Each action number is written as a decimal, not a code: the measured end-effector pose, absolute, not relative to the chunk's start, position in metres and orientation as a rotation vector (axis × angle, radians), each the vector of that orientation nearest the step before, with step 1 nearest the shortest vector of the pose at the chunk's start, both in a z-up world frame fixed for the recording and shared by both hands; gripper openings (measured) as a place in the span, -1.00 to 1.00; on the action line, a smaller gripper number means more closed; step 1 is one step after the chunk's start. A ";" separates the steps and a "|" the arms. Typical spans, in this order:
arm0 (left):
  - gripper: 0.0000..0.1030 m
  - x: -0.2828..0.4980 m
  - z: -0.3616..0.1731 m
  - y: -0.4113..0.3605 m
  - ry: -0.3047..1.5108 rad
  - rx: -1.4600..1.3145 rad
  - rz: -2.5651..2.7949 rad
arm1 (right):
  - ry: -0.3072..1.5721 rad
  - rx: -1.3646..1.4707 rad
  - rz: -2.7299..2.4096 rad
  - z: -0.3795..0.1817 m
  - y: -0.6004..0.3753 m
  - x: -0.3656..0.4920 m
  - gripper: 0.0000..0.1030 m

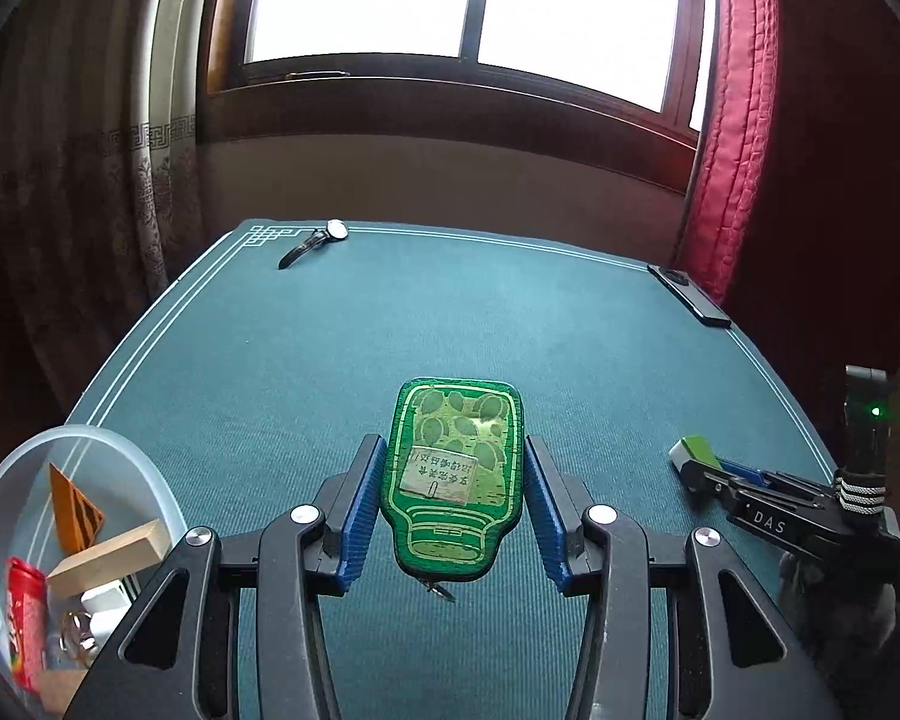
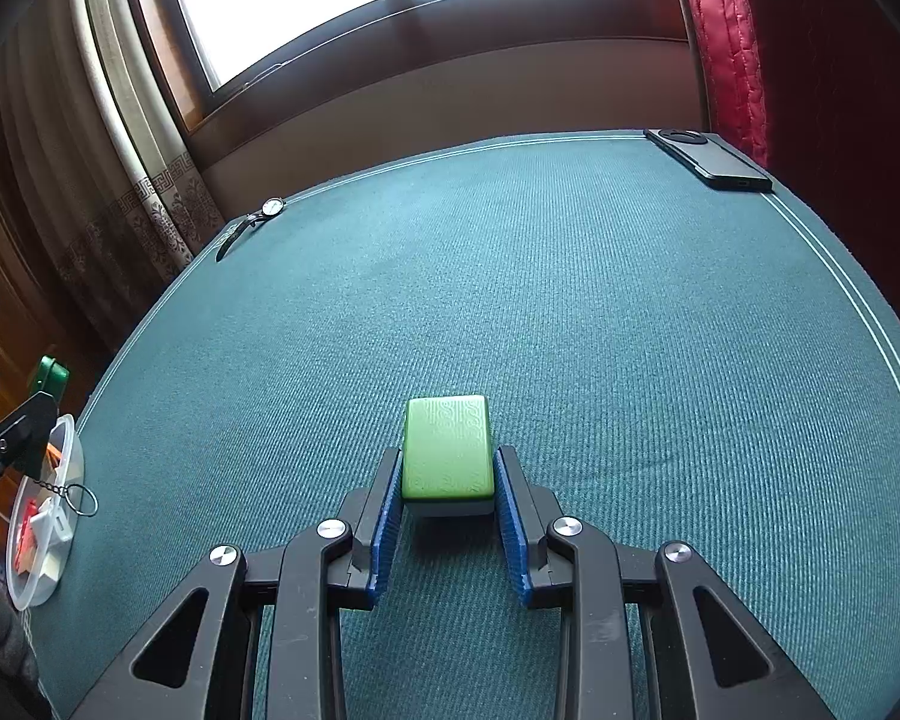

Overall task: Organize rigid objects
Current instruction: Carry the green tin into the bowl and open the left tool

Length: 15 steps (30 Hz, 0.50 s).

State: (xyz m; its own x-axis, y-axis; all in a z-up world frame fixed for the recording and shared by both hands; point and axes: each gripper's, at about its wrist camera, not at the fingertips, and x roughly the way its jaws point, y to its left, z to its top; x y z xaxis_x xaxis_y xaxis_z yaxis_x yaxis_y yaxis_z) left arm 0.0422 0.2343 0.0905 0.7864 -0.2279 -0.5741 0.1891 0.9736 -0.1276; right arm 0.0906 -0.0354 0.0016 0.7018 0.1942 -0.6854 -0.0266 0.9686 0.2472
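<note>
My left gripper (image 1: 453, 444) is shut on a flat green-and-gold key tag (image 1: 456, 468), its blue pads pressing both long edges. In the right wrist view that tag (image 2: 48, 373) hangs in the left gripper (image 2: 37, 402) above the clear plastic bowl (image 2: 75, 456), with its chain and key ring (image 2: 81, 500) dangling. My right gripper (image 2: 448, 453) is shut on a green-topped, white-bottomed block (image 2: 447, 456), held just over the teal table mat (image 2: 570, 300). From the left wrist view, the right gripper (image 1: 693, 468) and its block (image 1: 693, 449) sit at the right.
The bowl (image 1: 120, 444) at the near left holds several items: a wooden block, an orange striped piece, a red packet, a white piece. A wristwatch (image 1: 324, 237) lies at the far left corner and a black phone (image 1: 690, 295) at the far right edge. A red curtain hangs right.
</note>
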 end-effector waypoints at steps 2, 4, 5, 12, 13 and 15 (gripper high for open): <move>-0.09 0.036 0.095 0.243 0.614 -0.070 -0.209 | 0.785 0.225 0.124 0.001 -0.036 0.091 -0.38; -0.09 0.031 0.099 0.253 0.602 -0.076 -0.192 | 0.785 0.225 0.123 0.001 -0.036 0.091 -0.38; -0.09 0.029 0.101 0.258 0.596 -0.079 -0.181 | 0.785 0.224 0.123 0.001 -0.036 0.091 -0.38; -0.09 0.015 0.108 0.297 0.567 -0.096 -0.093 | 0.785 0.225 0.123 0.001 -0.036 0.091 -0.38; -0.09 0.014 0.108 0.304 0.566 -0.101 -0.079 | 0.785 0.225 0.123 0.001 -0.035 0.091 -0.38; -0.09 0.011 0.107 0.316 0.566 -0.111 -0.051 | 0.785 0.226 0.123 0.001 -0.036 0.091 -0.38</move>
State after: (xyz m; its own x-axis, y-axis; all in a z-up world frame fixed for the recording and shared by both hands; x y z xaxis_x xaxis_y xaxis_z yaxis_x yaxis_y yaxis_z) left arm 0.0112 0.3160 0.1067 0.8432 -0.0784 -0.5318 0.0171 0.9927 -0.1192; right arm 0.0910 -0.0356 0.0010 0.7019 0.1931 -0.6856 -0.0258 0.9688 0.2465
